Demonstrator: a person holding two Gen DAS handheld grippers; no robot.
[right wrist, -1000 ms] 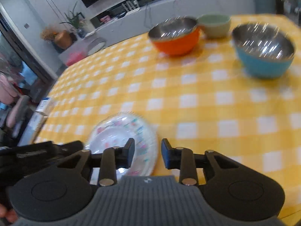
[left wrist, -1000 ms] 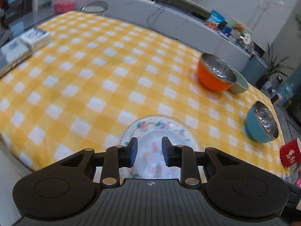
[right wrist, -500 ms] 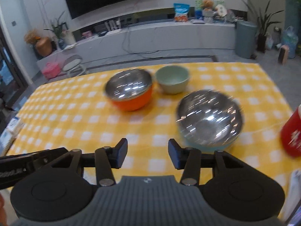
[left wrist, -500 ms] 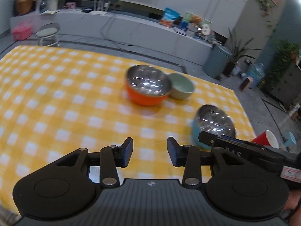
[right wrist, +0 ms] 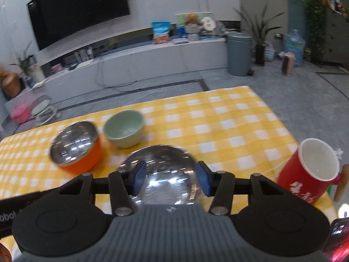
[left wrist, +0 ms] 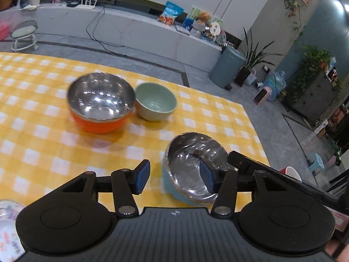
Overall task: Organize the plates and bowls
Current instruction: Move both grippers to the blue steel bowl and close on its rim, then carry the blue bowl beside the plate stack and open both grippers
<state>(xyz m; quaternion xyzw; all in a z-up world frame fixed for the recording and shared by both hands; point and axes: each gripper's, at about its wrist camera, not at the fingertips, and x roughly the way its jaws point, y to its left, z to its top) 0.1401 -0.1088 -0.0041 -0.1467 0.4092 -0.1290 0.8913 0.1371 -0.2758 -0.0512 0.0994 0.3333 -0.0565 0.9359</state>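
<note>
While spread wide | right gripper [right wrist: 170,178] fingers [right wrist: 204,181] straddle blue bowl [right wrist: 161,174]

Ahead of my right claw [right wrist: 171,178] the blue bowl [right wrist: 161,170] blocks the way, with the red cup [right wrist: 309,172] near its right. The orange bowl [left wrist: 101,104] and green bowl [left wrist: 156,104] touch; bare desk [left wrist: 43,144] lies open left.
</note>
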